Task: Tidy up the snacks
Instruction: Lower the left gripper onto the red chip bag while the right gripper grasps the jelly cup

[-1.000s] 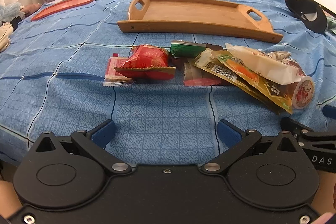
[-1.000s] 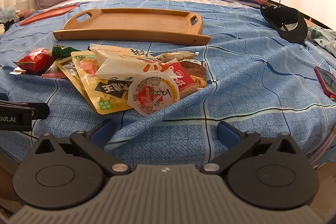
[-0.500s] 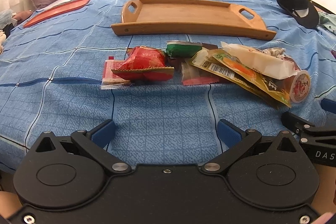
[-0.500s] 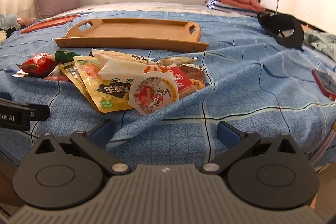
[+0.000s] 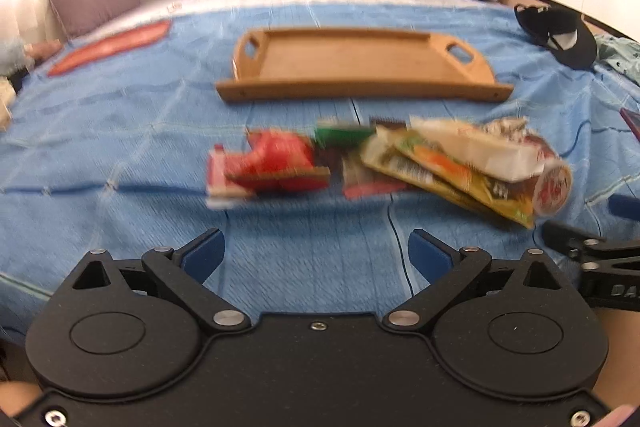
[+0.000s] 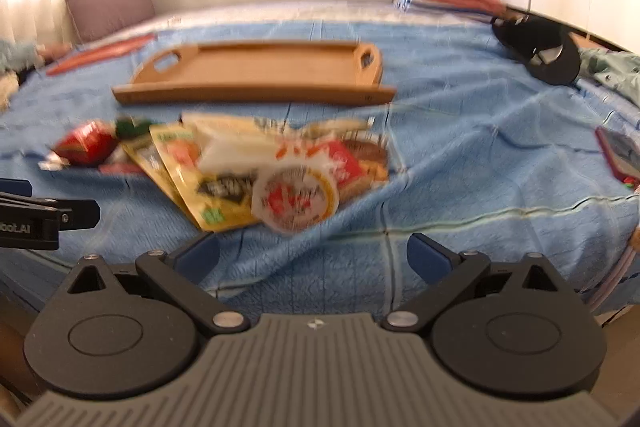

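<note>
Bed (image 5: 120,131), blue cover, bears everything. Wooden tray (image 5: 360,67) sits empty beyond snack pile (image 6: 240,163); none loaded, so task at start, judging. Left gripper (image 5: 316,247) has just been closing slightly, jaws wide, nothing between; right gripper (image 6: 312,247) spread, empty. Next: reach for near item, round cup (image 6: 296,195) or red packet (image 5: 276,163). Packets overlap, hindering single pick. Black cap (image 6: 540,51), phone (image 6: 616,155) lie aside.

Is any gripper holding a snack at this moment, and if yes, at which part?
Nothing is held. The left gripper and right gripper are open, short of the snack pile.
</note>
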A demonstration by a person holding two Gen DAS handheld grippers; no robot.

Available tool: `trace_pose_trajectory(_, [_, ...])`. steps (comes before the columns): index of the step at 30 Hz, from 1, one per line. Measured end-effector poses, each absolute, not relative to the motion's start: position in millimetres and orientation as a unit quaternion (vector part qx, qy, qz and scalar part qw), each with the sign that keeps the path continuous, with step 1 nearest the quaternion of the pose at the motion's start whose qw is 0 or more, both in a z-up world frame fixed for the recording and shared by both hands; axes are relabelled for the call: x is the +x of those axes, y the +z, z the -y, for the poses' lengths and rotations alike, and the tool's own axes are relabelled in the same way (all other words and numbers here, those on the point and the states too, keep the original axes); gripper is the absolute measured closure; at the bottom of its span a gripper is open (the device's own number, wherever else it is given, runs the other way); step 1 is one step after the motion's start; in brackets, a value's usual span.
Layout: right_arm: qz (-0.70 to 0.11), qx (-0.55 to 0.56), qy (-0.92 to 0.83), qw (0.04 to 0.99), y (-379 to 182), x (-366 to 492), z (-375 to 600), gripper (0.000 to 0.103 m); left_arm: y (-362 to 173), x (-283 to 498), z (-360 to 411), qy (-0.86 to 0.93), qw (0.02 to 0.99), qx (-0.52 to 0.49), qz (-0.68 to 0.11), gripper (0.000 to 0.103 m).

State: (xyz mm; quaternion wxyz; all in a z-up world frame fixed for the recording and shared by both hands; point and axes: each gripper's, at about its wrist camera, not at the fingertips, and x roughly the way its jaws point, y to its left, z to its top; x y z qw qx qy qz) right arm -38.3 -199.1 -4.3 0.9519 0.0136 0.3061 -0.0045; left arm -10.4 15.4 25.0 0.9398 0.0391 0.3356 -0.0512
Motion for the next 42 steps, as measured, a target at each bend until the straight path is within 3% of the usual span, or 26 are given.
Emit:
trace_pose_trajectory(5, [-0.245,-0.011,-0.011,0.969,14.0,-46.1,194.3,0.010,41.2,-7.6,-19.1,-0.036,0.954,0.037,-0.297,0.006])
trace_pose_trajectory(12, [-0.256,-0.046,-0.001,0.966,6.4,-31.6,178.3,0.029,38.9,13.2,-19.3,-0.038,0.950,0.057,-0.304,0.019])
trace_pose_trajectory(14, [-0.262,-0.062,-0.004,0.963,1.1,-28.6,174.6,0.030,35.5,18.1,-20.9,-0.033,0.949,0.058,-0.309,0.024])
trace_pose_trajectory(22, [-0.273,-0.048,-0.001,0.961,-7.5,-20.5,177.3,0.035,28.4,30.4,-26.0,-0.030,0.949,0.049,-0.311,0.027])
trace_pose_trajectory(29, [-0.271,-0.016,0.005,0.962,-6.4,-22.7,181.7,0.052,24.9,39.9,-23.7,-0.040,0.946,0.043,-0.317,0.041])
trace_pose_trajectory(42, [-0.259,0.020,0.006,0.966,8.5,-30.4,191.8,0.057,10.7,63.2,-24.2,-0.046,0.941,0.044,-0.332,0.043])
